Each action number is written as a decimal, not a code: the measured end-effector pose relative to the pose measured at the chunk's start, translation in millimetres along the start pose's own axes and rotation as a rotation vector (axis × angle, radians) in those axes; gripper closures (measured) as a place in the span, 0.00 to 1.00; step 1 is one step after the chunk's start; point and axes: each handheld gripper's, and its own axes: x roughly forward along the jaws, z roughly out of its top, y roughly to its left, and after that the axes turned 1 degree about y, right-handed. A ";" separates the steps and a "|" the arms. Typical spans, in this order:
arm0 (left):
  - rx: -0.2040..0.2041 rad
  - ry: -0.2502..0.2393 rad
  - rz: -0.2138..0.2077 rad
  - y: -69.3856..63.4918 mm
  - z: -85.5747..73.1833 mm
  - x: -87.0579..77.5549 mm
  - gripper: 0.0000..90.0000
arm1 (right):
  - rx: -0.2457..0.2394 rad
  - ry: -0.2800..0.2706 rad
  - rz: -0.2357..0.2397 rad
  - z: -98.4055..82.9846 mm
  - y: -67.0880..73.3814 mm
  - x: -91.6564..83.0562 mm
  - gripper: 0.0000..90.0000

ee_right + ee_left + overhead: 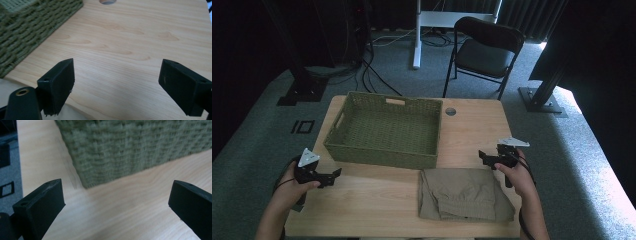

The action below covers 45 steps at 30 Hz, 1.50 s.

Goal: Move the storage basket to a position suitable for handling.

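The right claw (pixel 117 87) hangs over the pale wood worktop (pixel 140 42), its two black jaws spread wide with nothing between them. The green woven basket (pixel 30 32) stands at the upper left of the view, one corner of it reaching toward the worktop's far edge. A round cable hole (pixel 108 1) is cut in the worktop near that far edge. Beige cloth (pixel 7 85) shows under the left jaw at the bottom left.
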 end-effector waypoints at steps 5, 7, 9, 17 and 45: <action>0.009 -0.034 -0.012 5.1 14.0 -6.5 0.01 | -0.022 -0.018 0.020 8.0 10.2 -2.2 0.15; 0.014 -0.048 -0.014 6.7 19.5 -8.8 0.01 | -0.025 -0.021 0.027 11.1 14.2 -2.6 0.15; 0.009 -0.065 -0.013 9.2 24.9 -10.7 0.01 | -0.033 -0.025 0.033 14.5 18.3 -2.5 0.15; 0.001 -0.103 0.004 21.7 46.4 -11.1 0.01 | -0.057 -0.038 0.064 25.1 35.0 -1.0 0.15; -0.053 -0.072 0.064 48.2 71.3 33.0 0.18 | -0.120 -0.100 0.212 66.6 123.4 21.9 0.16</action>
